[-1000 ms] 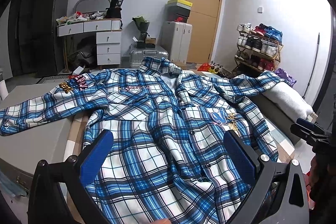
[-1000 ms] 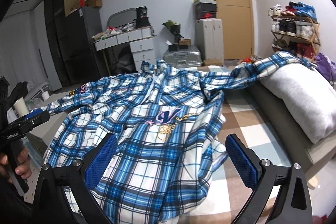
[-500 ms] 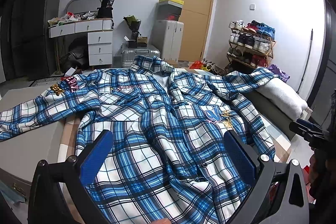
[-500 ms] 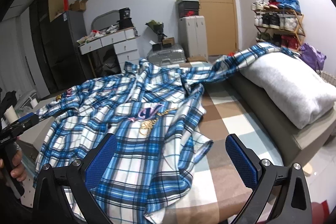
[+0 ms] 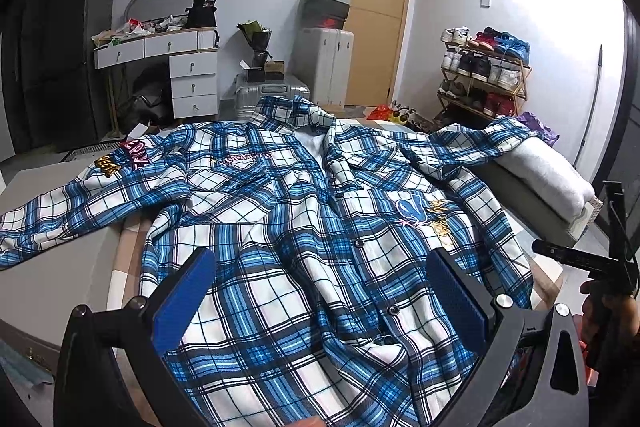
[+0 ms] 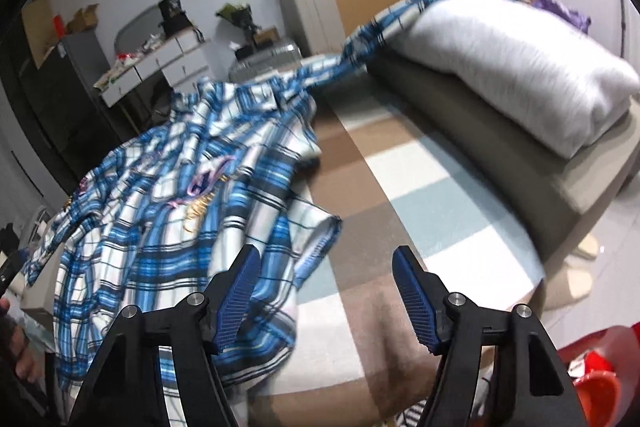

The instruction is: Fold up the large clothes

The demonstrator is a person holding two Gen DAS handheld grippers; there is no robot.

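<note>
While both claws hang released over it, the plaid shirt [image 5: 304, 227] shows "ERNZ" sleeve lettering [image 5: 136, 153].

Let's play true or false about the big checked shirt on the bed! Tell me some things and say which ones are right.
1. The plaid shirt is spread out flat with its buttoned front facing up. True.
2. One sleeve reaches up onto the white pillow. True.
3. The shirt is red and yellow. False: it is blue and white plaid.
4. The left gripper is squeezing the shirt. False: its jaws stand wide apart above the cloth, gripping nothing.
5. The right gripper has just been closing its jaws, by the shirt's lower corner. True; the pads do not yet press on the cloth.
6. The door is wide open. False: it is shut.
</note>
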